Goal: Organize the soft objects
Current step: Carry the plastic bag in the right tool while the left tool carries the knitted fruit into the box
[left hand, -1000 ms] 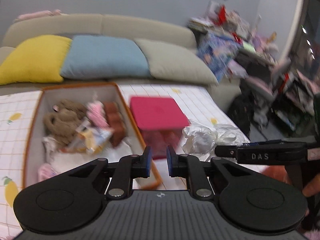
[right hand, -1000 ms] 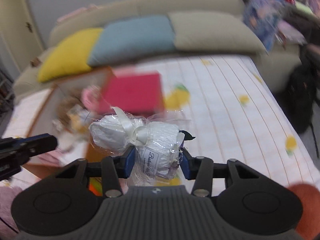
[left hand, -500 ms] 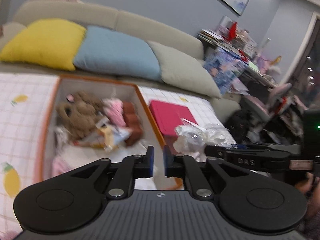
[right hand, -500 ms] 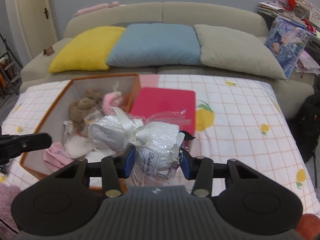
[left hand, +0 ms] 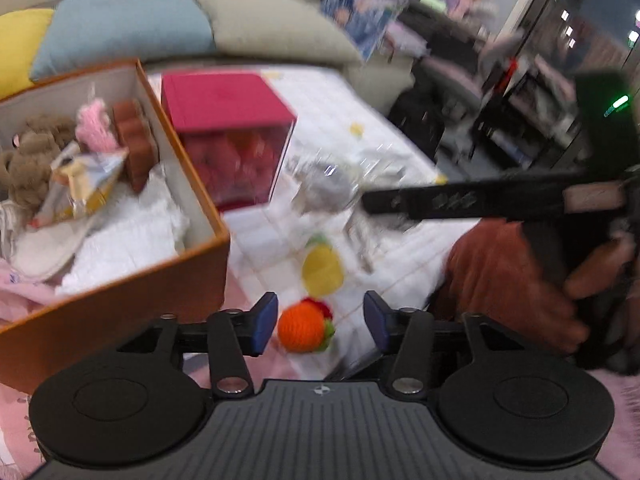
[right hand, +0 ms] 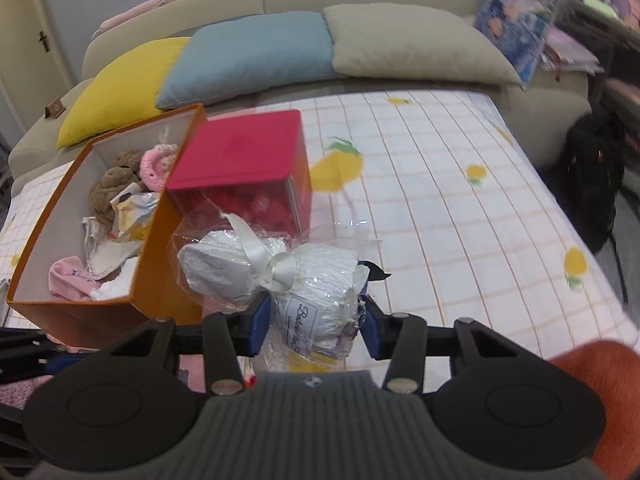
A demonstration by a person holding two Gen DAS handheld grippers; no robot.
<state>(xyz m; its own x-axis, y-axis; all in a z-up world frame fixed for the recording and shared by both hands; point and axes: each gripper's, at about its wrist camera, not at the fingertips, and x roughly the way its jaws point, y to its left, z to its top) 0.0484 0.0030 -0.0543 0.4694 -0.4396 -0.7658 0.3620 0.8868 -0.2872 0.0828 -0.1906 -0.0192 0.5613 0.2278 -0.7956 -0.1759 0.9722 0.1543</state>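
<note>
My right gripper (right hand: 316, 326) is shut on a white soft bundle wrapped in clear cellophane with a cream ribbon (right hand: 280, 276), held above the checked table cloth in front of the orange box (right hand: 120, 312). The bundle shows blurred in the left wrist view (left hand: 332, 188). My left gripper (left hand: 320, 324) is open, its fingers either side of an orange crocheted fruit (left hand: 304, 330) lying at the table's near edge. The orange box (left hand: 120, 304) holds a brown plush (left hand: 28, 156), a pink knit piece (left hand: 96, 128), a brown block toy (left hand: 136, 144) and white cloths.
A red-lidded clear cube box (right hand: 248, 176) stands right of the orange box. The sofa behind carries yellow (right hand: 120, 88), blue (right hand: 248, 60) and beige (right hand: 412, 44) cushions. Cluttered shelves and a black bag (right hand: 592, 176) are at the right.
My left gripper has opened and dropped low toward the table's near edge, now framing the orange crocheted fruit. My right gripper still holds the bundle and has shifted slightly right and lower.
</note>
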